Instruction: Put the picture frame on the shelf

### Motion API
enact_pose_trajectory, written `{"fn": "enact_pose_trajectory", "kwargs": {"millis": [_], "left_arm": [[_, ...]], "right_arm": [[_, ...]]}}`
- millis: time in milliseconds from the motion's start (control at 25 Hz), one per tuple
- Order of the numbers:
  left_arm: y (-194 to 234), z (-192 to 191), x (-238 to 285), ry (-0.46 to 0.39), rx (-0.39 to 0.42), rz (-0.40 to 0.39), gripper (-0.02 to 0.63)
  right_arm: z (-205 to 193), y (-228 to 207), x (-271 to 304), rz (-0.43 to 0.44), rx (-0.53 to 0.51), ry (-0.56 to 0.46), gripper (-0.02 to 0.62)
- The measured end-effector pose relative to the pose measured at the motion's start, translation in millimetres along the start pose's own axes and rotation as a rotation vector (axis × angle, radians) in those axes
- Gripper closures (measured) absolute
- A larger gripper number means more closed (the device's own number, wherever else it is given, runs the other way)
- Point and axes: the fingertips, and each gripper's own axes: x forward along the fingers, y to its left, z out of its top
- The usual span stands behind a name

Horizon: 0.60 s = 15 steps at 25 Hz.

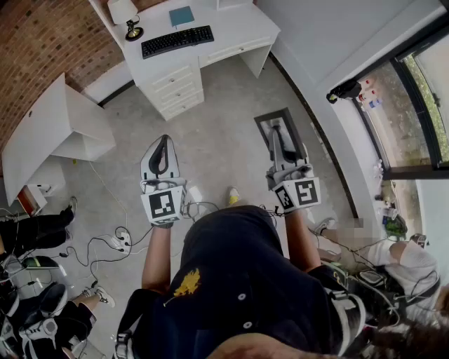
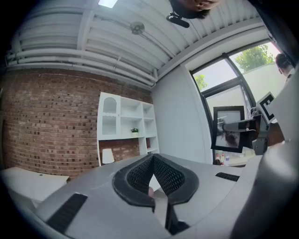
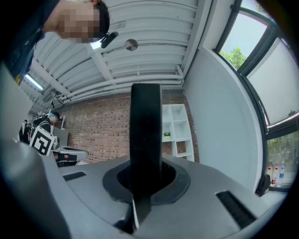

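Note:
My right gripper (image 1: 276,137) is shut on the black picture frame (image 1: 282,126) and holds it above the grey floor at my right. In the right gripper view the picture frame (image 3: 145,126) stands edge-on between the jaws of the right gripper (image 3: 145,173) and rises past their tips. From the left gripper view the picture frame (image 2: 229,128) shows face-on at the right. My left gripper (image 1: 165,140) is shut with nothing in it, its textured pads (image 2: 164,173) meeting at the tips. The white shelf (image 2: 126,123) stands against the brick wall ahead. The same shelf (image 3: 176,130) shows just right of the frame.
A white desk (image 1: 238,31) carries a keyboard (image 1: 177,41), a lamp (image 1: 126,17) and a blue book (image 1: 182,15). Another white table (image 1: 42,133) stands at the left. Cables (image 1: 116,242) lie on the floor. People sit at the lower left (image 1: 28,231). A window (image 1: 421,91) runs along the right.

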Motion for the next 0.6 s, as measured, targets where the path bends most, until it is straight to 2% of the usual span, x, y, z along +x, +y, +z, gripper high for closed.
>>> {"fn": "enact_pose_trajectory", "kwargs": {"millis": [200, 360, 600], "left_arm": [[-11, 2, 7, 0.0, 0.003, -0.004, 0.588], [-13, -6, 10, 0.026, 0.003, -0.006, 0.588], [-9, -6, 19, 0.029, -0.003, 0.018, 0.588]], "right_arm": [[2, -11, 1, 0.006, -0.001, -0.005, 0.58], [4, -21, 2, 0.012, 0.079, -0.028, 0.58], [7, -40, 7, -0.015, 0.033, -0.026, 0.58]]}}
